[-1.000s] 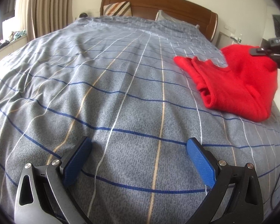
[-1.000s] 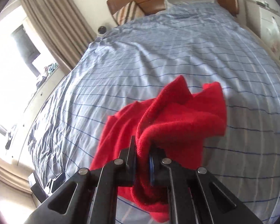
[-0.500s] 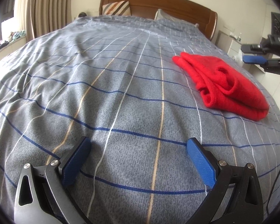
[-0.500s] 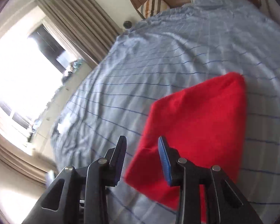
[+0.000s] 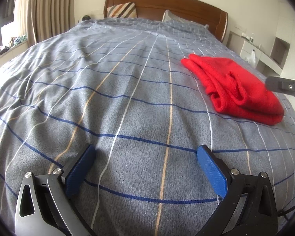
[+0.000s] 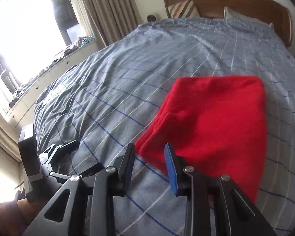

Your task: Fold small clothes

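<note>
Two grippers in play, and both are empty. Left gripper (image 5: 145,163) sits low over the bedspread (image 5: 112,90), jaws spread wide, blue pads (image 5: 211,172) well apart with nothing but striped grey fabric between them. Right gripper (image 6: 150,162) hangs with a moderate gap between its jaws, nothing pinched; its near pad sits just short of the red garment (image 6: 212,122), and whether it brushes the cloth is hard to say, since that corner is blurred.

Folded red garment lies flat on the right side of the bed, a neat rectangle in the right wrist view; from the left wrist view (image 5: 234,86) its layered fold edges face the camera. Its far right edge is partly covered there by a grey metal piece (image 5: 285,86) poking in from the frame edge, probably part of the right gripper, but only a sliver shows.

At the far end stands a wooden headboard (image 5: 167,4), with a striped cushion (image 5: 122,9) and a pale pillow (image 5: 173,17) against it. Curtains (image 6: 100,9) hang by a window (image 6: 19,29) so bright that it is washed out. Clutter on the window ledge (image 6: 49,64) is too small to identify. Lower left in the right wrist view, the left gripper's body (image 6: 39,157) shows over the bed's edge.
</note>
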Demonstrator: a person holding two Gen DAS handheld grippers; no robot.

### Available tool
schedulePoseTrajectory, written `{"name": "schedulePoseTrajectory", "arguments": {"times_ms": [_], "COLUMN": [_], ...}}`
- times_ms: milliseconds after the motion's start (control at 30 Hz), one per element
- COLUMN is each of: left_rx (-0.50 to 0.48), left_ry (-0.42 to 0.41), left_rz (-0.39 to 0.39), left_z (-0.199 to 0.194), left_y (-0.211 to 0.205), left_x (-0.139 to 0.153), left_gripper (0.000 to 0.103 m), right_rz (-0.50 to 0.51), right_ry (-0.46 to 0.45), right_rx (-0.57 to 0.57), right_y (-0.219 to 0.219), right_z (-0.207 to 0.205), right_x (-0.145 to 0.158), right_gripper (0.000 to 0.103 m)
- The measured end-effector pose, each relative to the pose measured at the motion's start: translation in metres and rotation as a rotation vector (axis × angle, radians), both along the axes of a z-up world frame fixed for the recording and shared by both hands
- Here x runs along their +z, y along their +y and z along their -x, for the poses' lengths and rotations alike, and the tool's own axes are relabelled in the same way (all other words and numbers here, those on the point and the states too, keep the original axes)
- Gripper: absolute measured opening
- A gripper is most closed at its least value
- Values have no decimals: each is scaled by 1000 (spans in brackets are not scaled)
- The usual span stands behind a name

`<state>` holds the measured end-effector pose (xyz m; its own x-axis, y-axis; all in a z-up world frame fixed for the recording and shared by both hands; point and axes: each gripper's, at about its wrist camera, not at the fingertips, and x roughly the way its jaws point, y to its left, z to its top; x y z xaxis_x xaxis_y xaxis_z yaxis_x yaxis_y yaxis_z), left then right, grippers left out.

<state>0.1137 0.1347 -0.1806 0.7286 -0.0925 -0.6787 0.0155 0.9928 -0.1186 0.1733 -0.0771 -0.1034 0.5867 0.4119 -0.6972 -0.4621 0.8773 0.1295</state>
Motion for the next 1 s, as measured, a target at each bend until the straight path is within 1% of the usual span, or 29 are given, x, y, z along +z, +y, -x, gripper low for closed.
{"name": "schedulePoseTrajectory", "arguments": {"times_ms": [33,67,100,167,200,233,267,333,367,400,433,500,600,667,733,867,1000], "left_rx": [0,0,0,1,1,1,1,2,4,5,5,6,6,8,10,16,24], "left_ry": [-1,-1,-2,-6,-8,-11,-13,-17,-18,-18,-19,-21,-22,-24,-27,-32,-17], "left_rz": [1,-1,-2,-8,-11,-14,-17,-24,-28,-34,-38,-43,-44,-49,-55,-69,-76], "left_z": [0,0,0,1,1,2,3,3,3,3,3,4,4,5,7,8,7], "left_y": [0,0,0,0,0,0,0,-1,0,-2,-2,-3,-3,-4,-5,-7,-8], "left_x": [0,0,0,0,0,-1,-1,-1,-1,-1,-1,-2,-2,-2,-2,-3,-2], "left_gripper": [102,102,102,102,102,102,102,102,102,102,102,102,102,102,102,102,102], "right_rz": [30,55,74,86,80,67,48,4,-10,-20,-25,-8,22,47,73,33,23], "right_ry": [-27,-31,-12,84,134,165,154,111,86,56,18,-48,-87,-86,-65,-16,-50], "right_rx": [-36,-68,-98,-140,-143,-146,-148,-137,-141,-155,-177,-232,-304,-357,-406,-477,-480], "right_y": [-9,-15,-22,-32,-35,-37,-39,-43,-47,-52,-59,-76,-106,-127,-146,-176,-184], "right_z": [4,3,0,-10,-13,-11,-4,16,27,38,49,69,89,96,102,119,135], "right_x": [2,2,-5,-30,-43,-51,-51,-41,-35,-30,-25,-19,-23,-32,-45,-67,-70], "right_gripper": [32,32,33,33,33,33,33,34,36,46,61,71,73,73,73,73,78]}}
